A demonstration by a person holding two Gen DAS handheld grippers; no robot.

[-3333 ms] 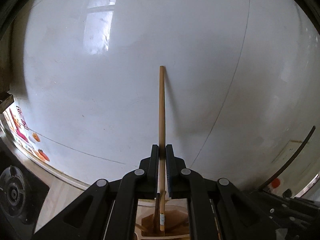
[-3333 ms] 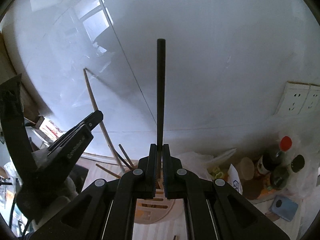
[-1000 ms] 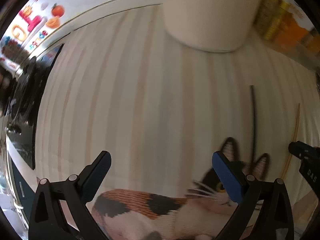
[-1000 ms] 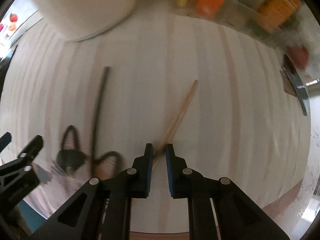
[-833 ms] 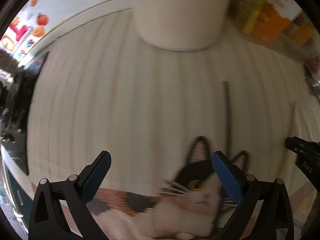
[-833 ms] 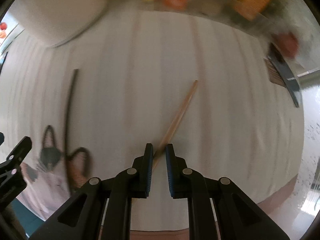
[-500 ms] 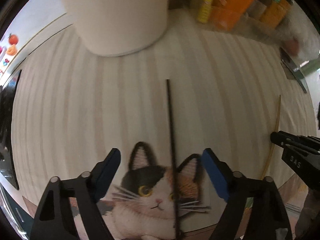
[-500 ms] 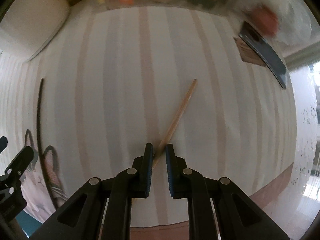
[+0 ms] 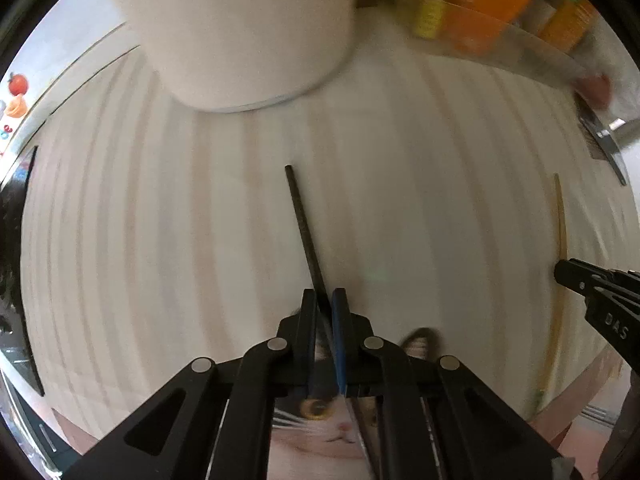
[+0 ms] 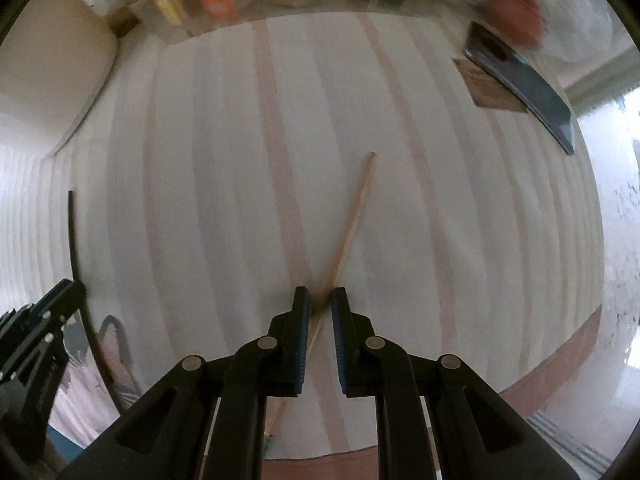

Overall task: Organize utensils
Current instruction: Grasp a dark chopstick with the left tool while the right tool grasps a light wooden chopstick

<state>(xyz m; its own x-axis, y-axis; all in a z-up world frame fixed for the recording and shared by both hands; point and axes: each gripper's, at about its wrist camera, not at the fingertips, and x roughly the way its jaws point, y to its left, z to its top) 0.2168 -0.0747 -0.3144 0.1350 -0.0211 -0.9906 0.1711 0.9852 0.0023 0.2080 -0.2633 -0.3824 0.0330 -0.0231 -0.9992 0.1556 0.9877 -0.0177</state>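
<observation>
Both wrist fisheyes close above the striped tabletop (image 9: 400, 184), angled down and forward, sharing the black chopstick (image 9: 304, 224), the wooden chopstick (image 10: 352, 224), each other's gripper

The setting is a home kitchen. A pale striped wooden countertop (image 10: 400, 208) fills both views. Along its far edge stands a row of orange and yellow food packages and jars (image 9: 480, 4), somewhat blurred. A wide cream cylindrical container (image 9: 240, 28) stands on the counter, and a dark-bladed cleaver (image 10: 528, 84) lies near the right end. A mat printed with a calico cat's face (image 9: 320, 432) lies at the near edge. Fruit stickers (image 9: 16, 92) decorate a white surface at the left.
</observation>
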